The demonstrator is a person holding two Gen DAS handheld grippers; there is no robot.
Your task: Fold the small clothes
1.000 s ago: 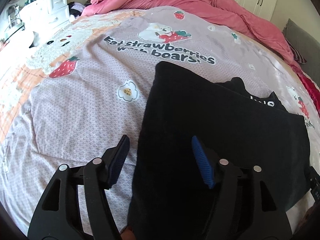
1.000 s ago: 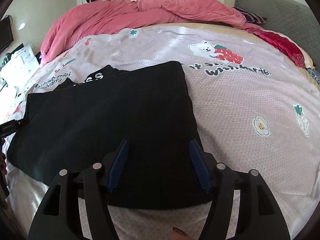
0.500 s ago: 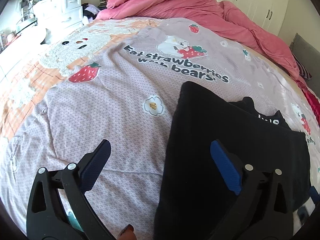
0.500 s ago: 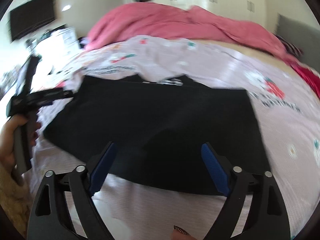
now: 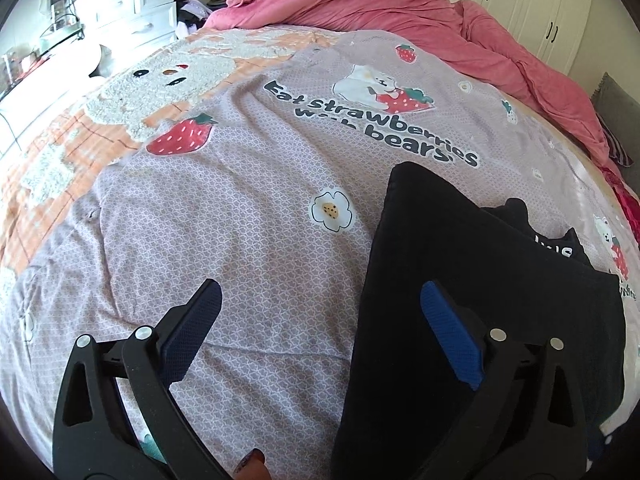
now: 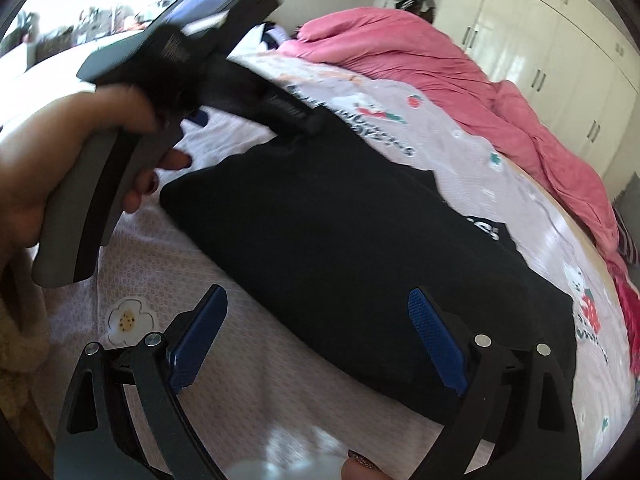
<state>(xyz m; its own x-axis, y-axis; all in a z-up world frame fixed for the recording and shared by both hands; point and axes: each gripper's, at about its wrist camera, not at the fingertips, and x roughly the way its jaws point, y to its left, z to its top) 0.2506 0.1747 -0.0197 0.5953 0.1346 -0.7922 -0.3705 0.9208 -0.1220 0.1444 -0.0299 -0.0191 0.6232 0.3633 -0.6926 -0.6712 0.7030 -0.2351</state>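
A black garment lies folded flat on the lilac bedsheet, with white lettering peeking out at its far edge. My left gripper is open above the garment's left edge, its right finger over the cloth and its left over bare sheet. In the right wrist view the same black garment runs diagonally. My right gripper hovers over its near edge, jaws still opening, nothing pinched between them. A hand holds the left gripper's handle at the upper left.
A pink duvet is heaped along the far side of the bed. White drawers stand at the far left, white wardrobe doors behind the bed. The sheet carries strawberry and bear prints.
Both grippers' jaws have spread wide. The right wrist view has swung left and rolled, bringing the hand with the left gripper into sight. The left view shifted slightly left off the garment.
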